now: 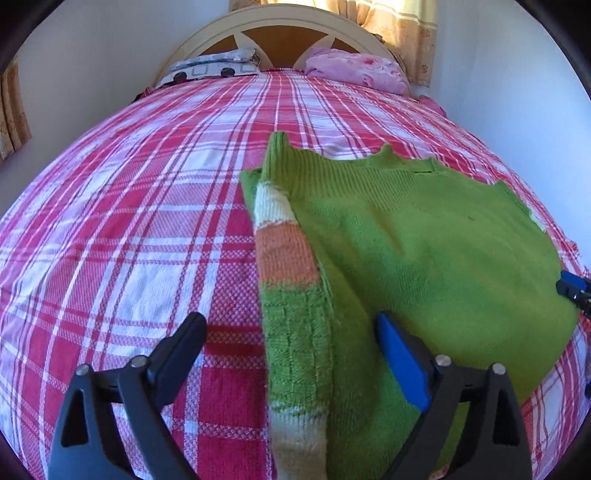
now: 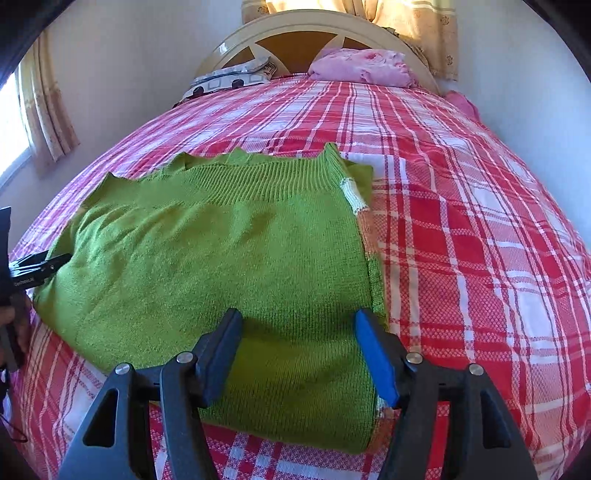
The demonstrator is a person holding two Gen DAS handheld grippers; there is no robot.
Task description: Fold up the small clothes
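Note:
A small green knitted sweater (image 1: 424, 243) lies partly folded on the bed, its striped green, orange and white sleeve (image 1: 291, 295) laid along its left edge. My left gripper (image 1: 291, 328) is open, low over the sleeve at the sweater's near left side, holding nothing. The sweater also shows in the right wrist view (image 2: 221, 258). My right gripper (image 2: 299, 325) is open just above the sweater's near edge, with both fingers over the green knit. The other gripper's tip shows at the right edge of the left view (image 1: 574, 290) and at the left edge of the right view (image 2: 33, 271).
The bed is covered by a red and white plaid sheet (image 1: 129, 229). A pink pillow (image 1: 354, 68) and a grey patterned pillow (image 1: 214, 66) lie by the cream headboard (image 1: 280, 26). Walls close both sides and curtains (image 2: 44, 118) hang at the left.

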